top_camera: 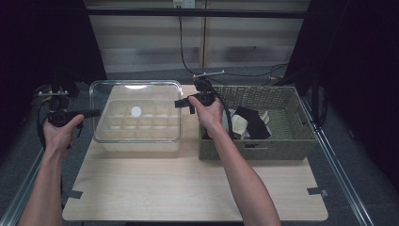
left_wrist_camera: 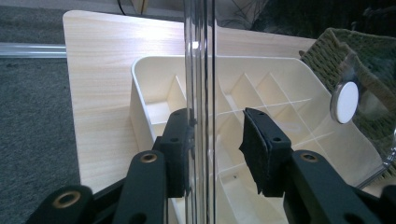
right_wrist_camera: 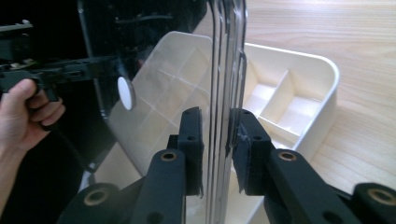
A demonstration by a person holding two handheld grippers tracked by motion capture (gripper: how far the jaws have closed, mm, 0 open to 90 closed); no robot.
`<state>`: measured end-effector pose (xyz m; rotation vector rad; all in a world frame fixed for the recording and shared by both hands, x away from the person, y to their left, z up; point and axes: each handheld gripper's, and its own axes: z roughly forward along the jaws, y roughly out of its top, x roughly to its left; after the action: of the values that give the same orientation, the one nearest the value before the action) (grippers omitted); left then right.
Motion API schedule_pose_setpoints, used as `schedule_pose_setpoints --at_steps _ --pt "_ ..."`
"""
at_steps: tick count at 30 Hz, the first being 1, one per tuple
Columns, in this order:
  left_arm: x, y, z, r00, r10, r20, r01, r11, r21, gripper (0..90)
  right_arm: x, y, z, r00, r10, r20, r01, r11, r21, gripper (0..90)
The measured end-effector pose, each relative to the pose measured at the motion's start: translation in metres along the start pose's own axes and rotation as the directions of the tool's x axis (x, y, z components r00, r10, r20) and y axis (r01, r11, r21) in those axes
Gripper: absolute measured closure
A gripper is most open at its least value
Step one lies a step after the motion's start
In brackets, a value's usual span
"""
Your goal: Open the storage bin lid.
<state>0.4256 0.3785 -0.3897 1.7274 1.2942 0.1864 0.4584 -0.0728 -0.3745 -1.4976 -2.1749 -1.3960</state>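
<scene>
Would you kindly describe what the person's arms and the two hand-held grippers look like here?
Both forearms are bare, with no sleeves in view. The left hand-held gripper and right hand-held gripper are black, each with two flat-padded jaws on linkage arms with brass-coloured pivot rings. A dark cable trails from each, and the right carries a grey plate on top.

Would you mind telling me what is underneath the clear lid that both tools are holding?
Under the clear lid sits a cream divided tray; its compartments look empty through the plastic. A white round disc on the lid hides part of one compartment.
</scene>
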Motion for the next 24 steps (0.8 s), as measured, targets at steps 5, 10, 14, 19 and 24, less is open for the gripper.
schedule_pose_setpoints --at_steps 5,10,14,19,24 --pt "-0.002 -0.001 -0.005 0.9999 0.015 0.003 -0.015 0.9999 -0.005 63.7 0.004 -0.001 -0.005 0.9998 -0.008 -0.019 0.008 1.000 -0.004 76.1" --pt "-0.006 -0.004 -0.010 0.9998 0.020 0.002 -0.020 0.9998 0.008 63.4 0.012 -0.004 -0.010 0.9996 -0.018 -0.020 0.018 1.000 0.001 76.3" --pt "-0.004 -0.009 -0.015 0.9997 0.010 0.021 -0.010 0.9999 -0.005 63.8 0.016 -0.007 -0.014 0.9990 -0.023 -0.039 0.023 1.000 -0.003 77.1" --pt "-0.005 -0.015 -0.019 0.9996 0.022 0.016 -0.022 0.9998 -0.001 63.6 0.019 -0.013 -0.013 0.9990 -0.021 -0.040 0.022 1.000 0.012 77.1" --pt "-0.007 -0.017 -0.026 0.9996 0.025 0.014 -0.025 0.9997 -0.004 63.8 0.022 -0.020 -0.013 0.9983 -0.023 -0.054 0.024 1.000 0.019 77.2"
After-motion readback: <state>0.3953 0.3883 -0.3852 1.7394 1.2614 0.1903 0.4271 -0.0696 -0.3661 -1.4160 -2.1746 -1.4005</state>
